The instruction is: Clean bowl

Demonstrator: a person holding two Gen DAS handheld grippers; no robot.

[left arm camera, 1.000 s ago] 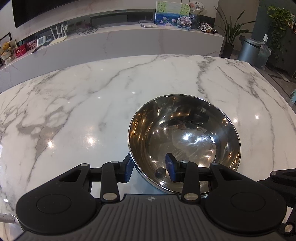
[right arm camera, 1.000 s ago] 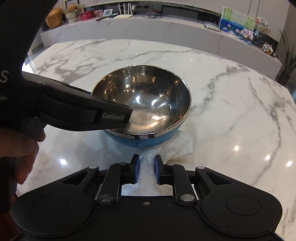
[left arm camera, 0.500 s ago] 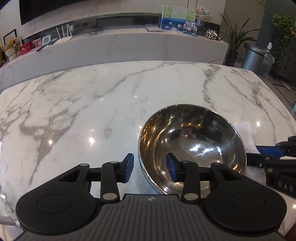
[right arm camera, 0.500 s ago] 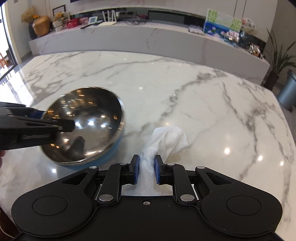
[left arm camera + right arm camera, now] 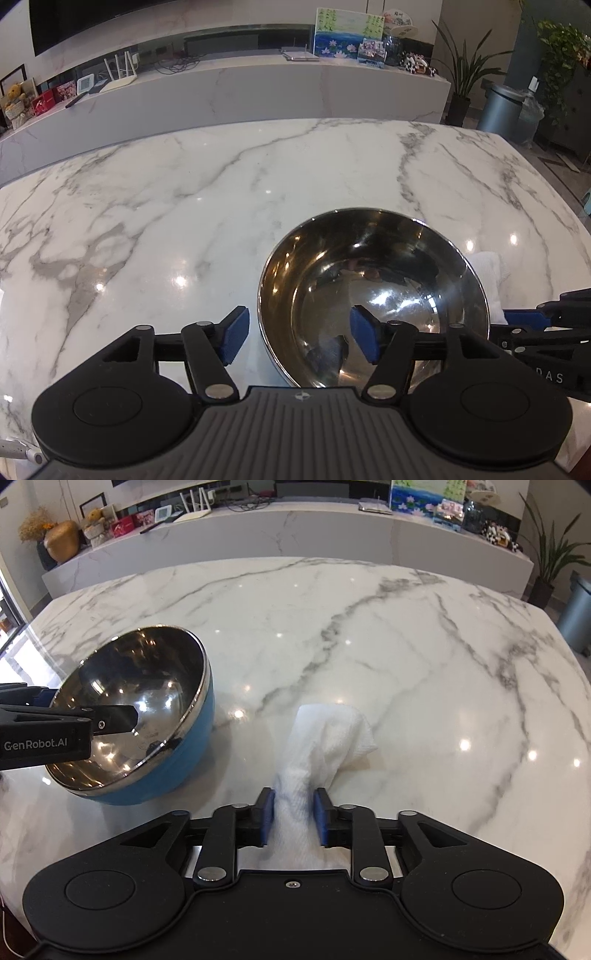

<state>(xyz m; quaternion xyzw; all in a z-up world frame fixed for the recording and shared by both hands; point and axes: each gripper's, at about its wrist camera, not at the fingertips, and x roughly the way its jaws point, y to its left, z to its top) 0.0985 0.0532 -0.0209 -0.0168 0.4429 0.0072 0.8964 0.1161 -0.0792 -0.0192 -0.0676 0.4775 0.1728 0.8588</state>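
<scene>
A steel bowl with a blue outside stands tilted on the marble table. My left gripper straddles its near rim, one blue pad outside and the other against the inner wall, and grips the wall. The right wrist view shows one of its fingers reaching into the bowl from the left. My right gripper is shut on a white cloth, whose free end lies on the table to the right of the bowl. A corner of the cloth peeks out behind the bowl.
A long marble counter with pictures, boxes and a router runs behind the table. A grey bin and potted plants stand at the far right. Bare marble stretches to the left of the bowl and beyond it.
The bowl, held by my left gripper, has come off the cloth and moved left of it, tilting. My right gripper keeps hold of the cloth.
</scene>
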